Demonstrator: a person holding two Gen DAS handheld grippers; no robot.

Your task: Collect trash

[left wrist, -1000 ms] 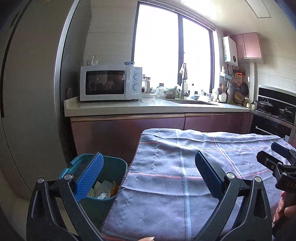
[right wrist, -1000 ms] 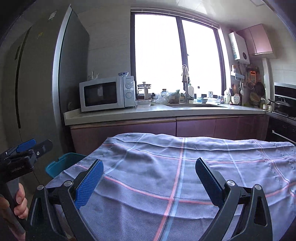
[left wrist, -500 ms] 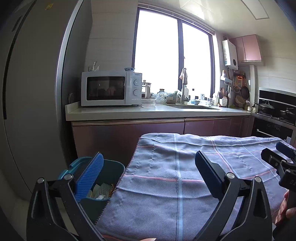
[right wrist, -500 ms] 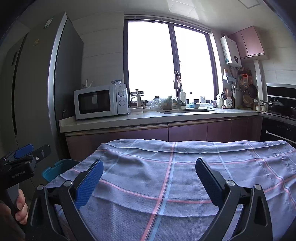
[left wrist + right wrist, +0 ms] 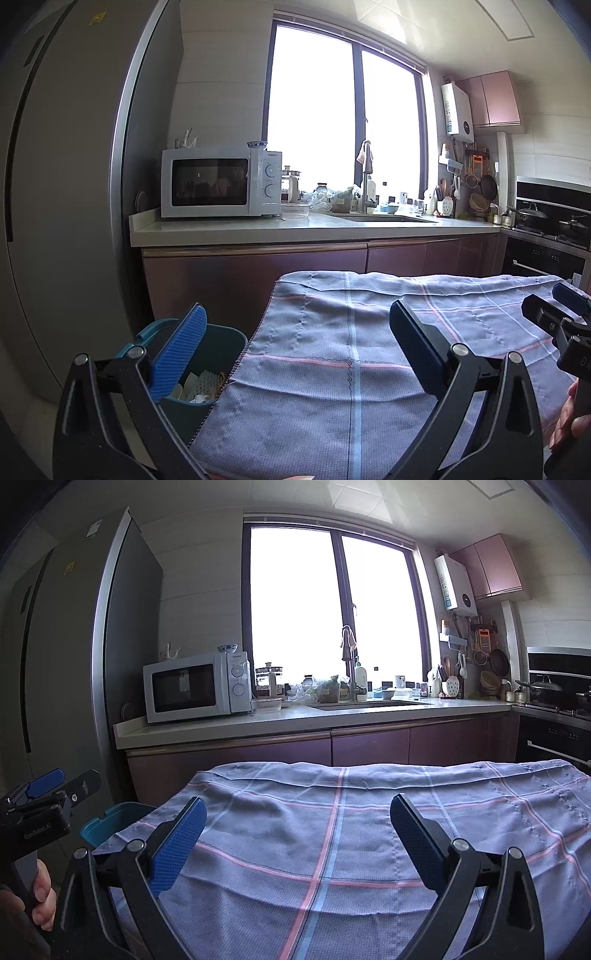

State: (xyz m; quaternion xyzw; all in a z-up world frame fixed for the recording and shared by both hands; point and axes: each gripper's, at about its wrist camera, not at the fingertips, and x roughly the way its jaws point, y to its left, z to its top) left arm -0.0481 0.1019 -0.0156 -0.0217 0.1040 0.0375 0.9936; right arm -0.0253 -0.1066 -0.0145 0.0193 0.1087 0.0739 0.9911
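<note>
Both the left gripper (image 5: 297, 349) and right gripper (image 5: 298, 836) hang wide open and empty over the bare cloth (image 5: 369, 350), trash sits in the bin (image 5: 207, 369) around 8 o'clock, so I'd scan before reaching.

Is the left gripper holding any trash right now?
No. The left gripper is wide open with nothing between its fingers, hanging over the cloth beside the bin.

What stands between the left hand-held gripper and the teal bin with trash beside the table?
Nothing visible does. The left hand-held gripper is open and empty, and the teal bin stands low at the cloth-covered table's left edge, its open top showing trash inside. No loose trash lies on the cloth.
</note>
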